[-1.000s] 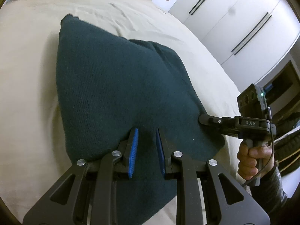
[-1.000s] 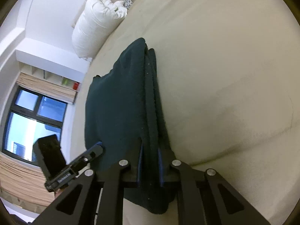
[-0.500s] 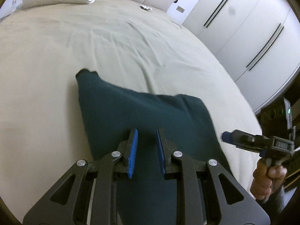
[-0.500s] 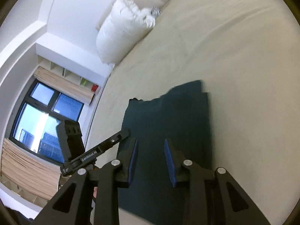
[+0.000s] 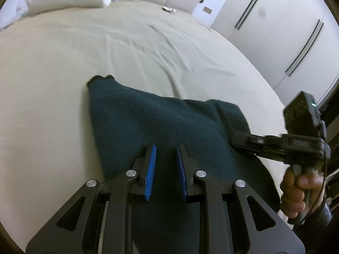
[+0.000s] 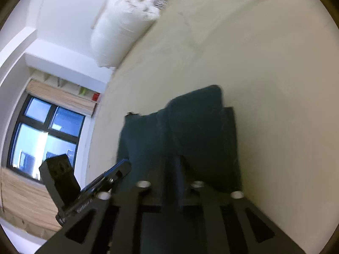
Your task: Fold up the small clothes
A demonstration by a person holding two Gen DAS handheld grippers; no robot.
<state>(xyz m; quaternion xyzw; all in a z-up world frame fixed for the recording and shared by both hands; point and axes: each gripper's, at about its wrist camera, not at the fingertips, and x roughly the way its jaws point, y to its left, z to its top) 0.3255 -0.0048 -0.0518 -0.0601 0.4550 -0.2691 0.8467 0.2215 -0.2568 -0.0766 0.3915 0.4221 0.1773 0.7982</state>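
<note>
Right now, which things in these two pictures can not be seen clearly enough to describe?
- Small object far on the bed: left wrist view, too small to identify.
- Near edge of the dark green cloth: hidden under the left gripper, cut by the bottom edge.
- Right gripper, jaws just opening: right wrist view is motion-blurred; cloth between them or not, unclear.

Each camera sits just behind its jaws, looking steeply down and close over the cloth (image 5: 161, 127) on the bed (image 5: 106, 48). The left view faces the wardrobe (image 5: 286, 21), the right view the window (image 6: 44, 131). Both share cloth, bed, pillow (image 6: 122, 27).
</note>
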